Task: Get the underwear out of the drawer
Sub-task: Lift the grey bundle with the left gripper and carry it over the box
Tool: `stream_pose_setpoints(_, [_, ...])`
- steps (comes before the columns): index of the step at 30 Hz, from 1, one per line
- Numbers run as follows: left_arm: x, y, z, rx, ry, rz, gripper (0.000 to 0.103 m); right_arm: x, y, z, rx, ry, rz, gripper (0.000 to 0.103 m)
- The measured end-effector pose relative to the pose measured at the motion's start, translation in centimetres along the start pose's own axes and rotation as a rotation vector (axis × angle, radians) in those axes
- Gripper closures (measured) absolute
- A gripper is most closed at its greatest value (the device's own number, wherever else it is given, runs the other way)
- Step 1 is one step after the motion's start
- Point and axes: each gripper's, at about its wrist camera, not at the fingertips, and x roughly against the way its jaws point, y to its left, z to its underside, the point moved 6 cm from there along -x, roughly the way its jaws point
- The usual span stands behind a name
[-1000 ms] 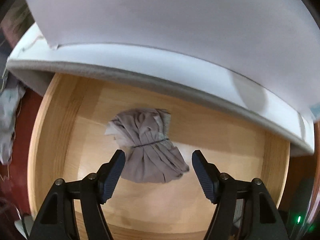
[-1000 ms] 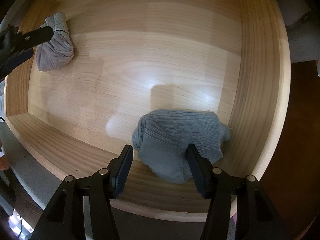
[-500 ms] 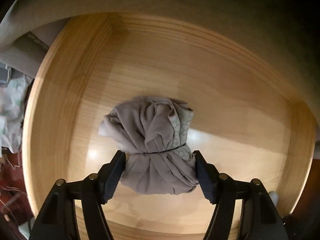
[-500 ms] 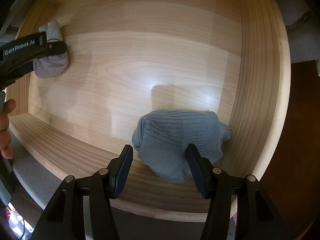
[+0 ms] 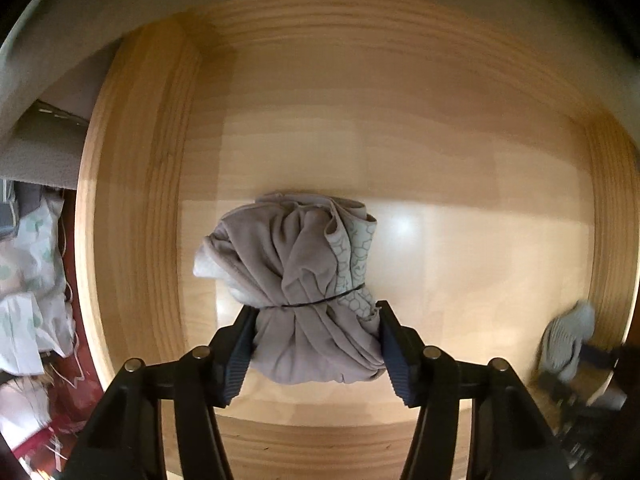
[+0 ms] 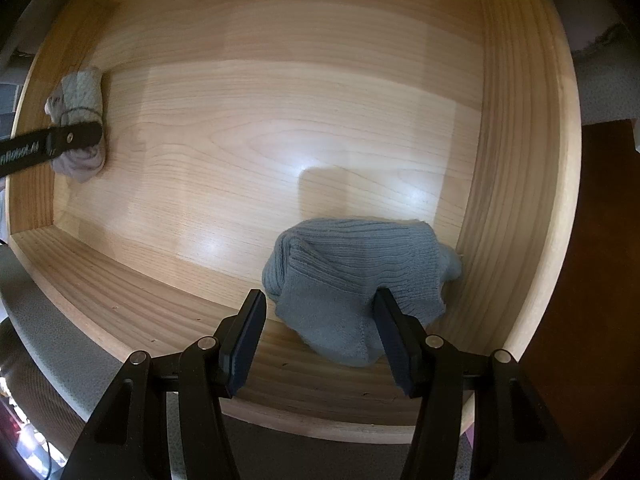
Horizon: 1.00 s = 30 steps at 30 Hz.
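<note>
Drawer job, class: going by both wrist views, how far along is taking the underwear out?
Done: the wooden drawer stands open. In hand: the left tongs have just been closing on the tied beige-grey bundle, pads now against its sides. The right tongs straddle the grey ribbed bundle, left pad clear. Left: both bundles lie on the drawer floor, unlifted.

Two cloth bundles, one drawer, two grippers

One open light-wood drawer holds two items; one taupe-grey rolled underwear bundle bound by a thin black band, lower centre of the left wrist view and upper left of the right wrist view; one blue-grey ribbed knit bundle, lower centre-right of the right wrist view and blurred at the lower right edge of the left; two black two-finger grippers, the left gripper and the right gripper, each with two ridged pads.
</note>
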Motion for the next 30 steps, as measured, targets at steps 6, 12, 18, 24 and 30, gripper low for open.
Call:
stream_pose_setpoints(6, [-1.5,0.1,2.8,-0.049,0.07,0.01,0.044,0.1,-0.1,-0.2,-0.001,0.0,-0.002,0.049])
stream_pose_setpoints(12, [-2.3,0.3,3.4,-0.064,0.059,-0.02,0.047,0.1,0.4,-0.5,-0.006,0.005,0.002,0.048])
stream_pose_setpoints(18, [-1.1,0.1,5.6,-0.073,0.029,0.004,0.051,-0.5,0.9,-0.7,0.008,0.036,0.033,0.045])
stream_pose_setpoints(24, [0.9,-0.5,6.4,-0.091,-0.03,0.047,0.051,-0.7,1.5,-1.4,-0.007,0.048,0.043,0.043])
stream_pose_setpoints(30, [3.2,-0.7,7.5,-0.095,-0.075,0.089,0.051,-1.3,2.7,-2.3,0.011,0.084,0.071,0.032])
